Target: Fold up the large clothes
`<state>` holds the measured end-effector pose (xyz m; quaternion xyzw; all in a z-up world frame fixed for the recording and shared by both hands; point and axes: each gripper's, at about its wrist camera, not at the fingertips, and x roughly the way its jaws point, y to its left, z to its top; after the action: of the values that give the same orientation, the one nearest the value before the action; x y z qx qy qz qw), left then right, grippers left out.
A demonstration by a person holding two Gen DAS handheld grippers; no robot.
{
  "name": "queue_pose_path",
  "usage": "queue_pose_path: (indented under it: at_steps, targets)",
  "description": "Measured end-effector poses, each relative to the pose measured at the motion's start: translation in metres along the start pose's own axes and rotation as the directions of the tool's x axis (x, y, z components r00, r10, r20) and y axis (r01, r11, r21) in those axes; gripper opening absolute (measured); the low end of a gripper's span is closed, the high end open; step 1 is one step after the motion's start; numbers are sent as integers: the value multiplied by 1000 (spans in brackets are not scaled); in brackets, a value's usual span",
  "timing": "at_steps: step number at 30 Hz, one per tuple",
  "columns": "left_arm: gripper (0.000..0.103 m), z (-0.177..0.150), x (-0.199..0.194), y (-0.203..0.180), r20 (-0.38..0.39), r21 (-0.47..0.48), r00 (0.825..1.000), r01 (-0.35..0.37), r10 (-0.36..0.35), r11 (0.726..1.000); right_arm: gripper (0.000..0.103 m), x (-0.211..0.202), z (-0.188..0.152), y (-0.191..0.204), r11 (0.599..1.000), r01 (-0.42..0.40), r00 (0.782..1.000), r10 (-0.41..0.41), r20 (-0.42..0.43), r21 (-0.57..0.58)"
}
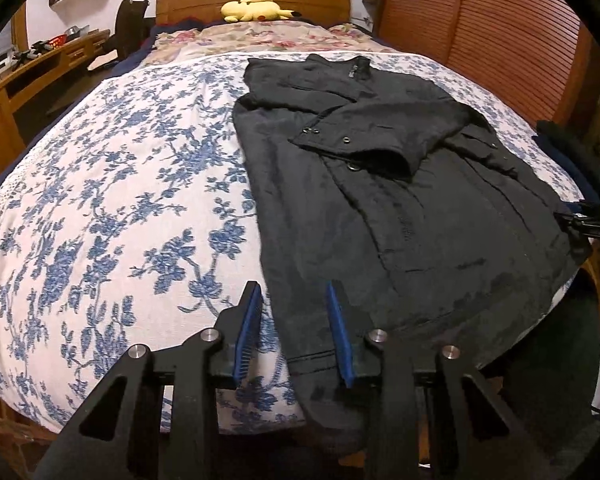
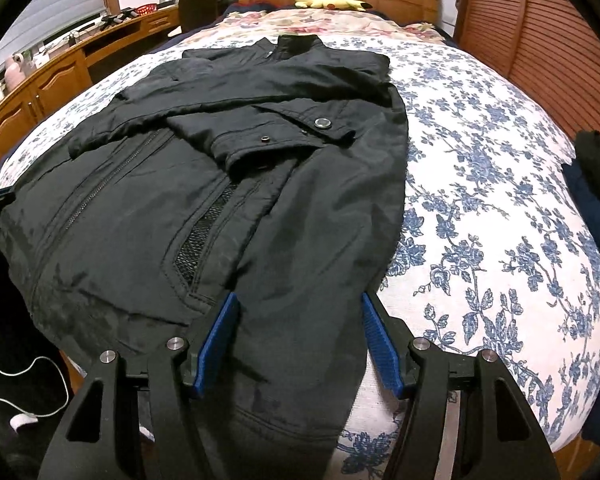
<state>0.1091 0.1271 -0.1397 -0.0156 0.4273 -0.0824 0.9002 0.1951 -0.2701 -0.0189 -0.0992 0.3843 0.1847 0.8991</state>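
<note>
Black padded jacket [image 2: 180,200] flat on floral bedspread [image 1: 100,200], sleeves crossed for folding | left gripper [image 1: 294,308], right gripper [image 2: 300,316] spread, straddling hem corners, likely to lift it.

Left hand-held gripper [image 1: 294,300]: jaws spread apart, blue pads [image 1: 247,336] facing inward, nothing clamped. Right hand-held gripper [image 2: 298,312]: jaws spread wider, blue pads [image 2: 216,344] exposed, nothing clamped.
</note>
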Motion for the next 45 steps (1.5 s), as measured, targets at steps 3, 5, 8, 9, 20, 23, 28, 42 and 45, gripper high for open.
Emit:
queue_pose_path:
  at_steps: [3,5,8,9,20,23,28,42,45]
  targets:
    - [35,0,0,-1,0,-1,1000,1,-1,1000,64,1,1,0,1000,-4,1000,4,0,2]
    - [35,0,0,-1,-1,-8,1000,3,-3,1000,64,1,1,0,1000,-3,1000,3,0,2]
    - [35,0,1,-2,-1,-12,1000,2,-2,1000,64,1,1,0,1000,-4,1000,4,1,2]
    - [35,0,1,-2,-1,-11,1000,7,-7,1000,62,1,1,0,1000,-5,1000,5,2,3]
    - [6,24,-24,-17,64,46,998,-11,8,999,6,-9,18,2,998,-59,997,60,45,-17]
    - [6,35,-38,-27,102,75,995,-15,7,997,5,-24,25,2,998,-56,993,57,100,-12]
    - [5,53,-62,-37,171,98,985,-12,-5,995,4,-54,35,1,997,-73,977,70,199,9]
    - [5,81,-170,-60,351,161,934,11,-68,987,4,-181,25,6,997,-79,916,81,392,-22]
    - [5,84,-197,-61,390,168,917,11,-77,986,4,-208,16,7,997,-64,906,72,417,-34]
